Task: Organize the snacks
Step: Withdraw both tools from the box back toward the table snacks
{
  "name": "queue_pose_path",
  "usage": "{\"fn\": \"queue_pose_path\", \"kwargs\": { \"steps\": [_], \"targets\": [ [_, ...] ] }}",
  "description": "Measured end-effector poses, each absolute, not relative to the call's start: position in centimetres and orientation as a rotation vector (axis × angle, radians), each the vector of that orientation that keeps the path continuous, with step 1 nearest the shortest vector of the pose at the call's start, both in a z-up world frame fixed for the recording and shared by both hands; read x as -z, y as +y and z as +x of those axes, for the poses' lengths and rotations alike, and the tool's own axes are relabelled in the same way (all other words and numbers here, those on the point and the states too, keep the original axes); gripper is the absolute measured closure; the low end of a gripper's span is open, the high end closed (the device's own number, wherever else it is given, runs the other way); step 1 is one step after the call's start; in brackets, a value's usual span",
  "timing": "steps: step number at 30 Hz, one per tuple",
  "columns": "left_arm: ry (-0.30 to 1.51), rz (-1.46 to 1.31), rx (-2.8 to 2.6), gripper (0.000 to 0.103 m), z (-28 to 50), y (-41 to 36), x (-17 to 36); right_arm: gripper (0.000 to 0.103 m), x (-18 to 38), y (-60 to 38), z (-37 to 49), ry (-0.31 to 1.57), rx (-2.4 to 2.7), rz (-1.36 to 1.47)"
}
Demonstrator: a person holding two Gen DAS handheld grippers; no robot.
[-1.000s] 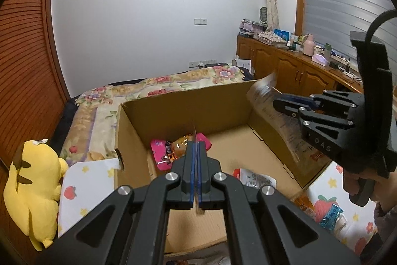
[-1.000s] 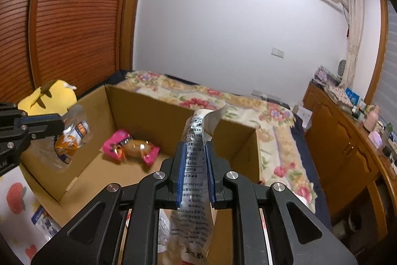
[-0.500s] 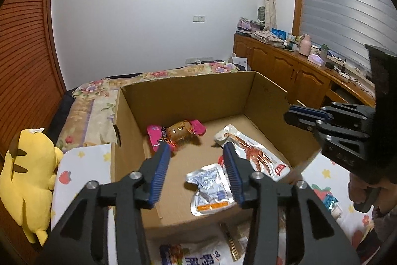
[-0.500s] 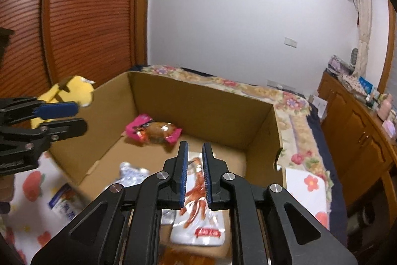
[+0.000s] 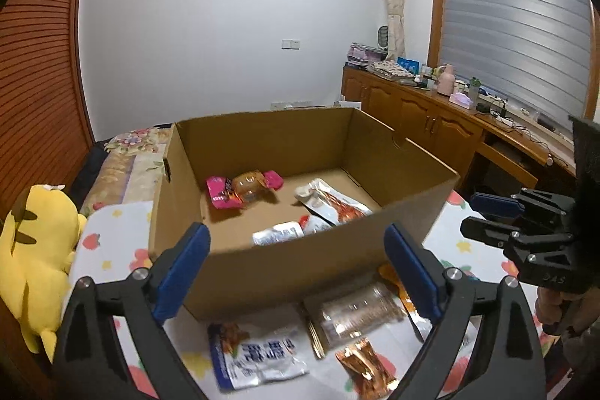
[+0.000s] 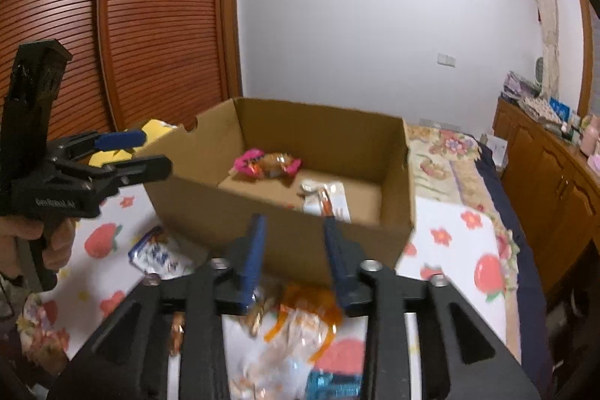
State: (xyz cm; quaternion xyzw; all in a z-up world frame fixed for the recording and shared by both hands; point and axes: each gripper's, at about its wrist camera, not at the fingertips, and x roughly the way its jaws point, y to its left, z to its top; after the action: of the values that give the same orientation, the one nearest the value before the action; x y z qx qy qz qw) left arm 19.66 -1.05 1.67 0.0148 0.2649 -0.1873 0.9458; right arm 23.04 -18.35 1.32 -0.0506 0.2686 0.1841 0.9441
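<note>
An open cardboard box [image 5: 292,261] [image 6: 277,227] stands on a strawberry-print cloth. Inside lie a pink-ended candy pack [image 5: 243,188] [image 6: 266,164], a white and red pouch [image 5: 333,203] [image 6: 326,201] and a small silver pouch [image 5: 279,233]. My left gripper [image 5: 296,272] is wide open and empty, in front of the box's near wall. My right gripper [image 6: 294,257] is open and empty, over an orange and clear pack [image 6: 300,317]. Loose snacks lie before the box: a blue and white pouch [image 5: 258,358] [image 6: 157,253], a clear cracker pack [image 5: 356,313], an orange packet [image 5: 367,370].
A yellow plush toy [image 5: 33,250] lies left of the box. A floral bedspread [image 6: 446,152] stretches behind it. Wooden cabinets [image 5: 423,119] with clutter run along the right wall. A slatted wooden wardrobe [image 6: 150,25] stands on the left.
Both grippers let go of their pouches, which now lie in the box. Both grippers opened and pulled back to the near side of the box, above the loose snacks.
</note>
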Motion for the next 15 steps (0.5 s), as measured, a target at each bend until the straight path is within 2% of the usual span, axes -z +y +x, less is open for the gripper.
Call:
{"fn": "queue_pose_path", "kwargs": {
  "steps": [3,15],
  "targets": [
    [0.549,0.031,0.383,0.008,18.5,-1.2,-0.7,0.053,0.0,-19.5,21.9,0.573,-0.349,-0.096],
    [0.675,0.053,0.412,0.008,16.0,-3.2,4.1,0.053,5.8,-22.9,19.8,0.717,-0.287,-0.083]
  ]
}}
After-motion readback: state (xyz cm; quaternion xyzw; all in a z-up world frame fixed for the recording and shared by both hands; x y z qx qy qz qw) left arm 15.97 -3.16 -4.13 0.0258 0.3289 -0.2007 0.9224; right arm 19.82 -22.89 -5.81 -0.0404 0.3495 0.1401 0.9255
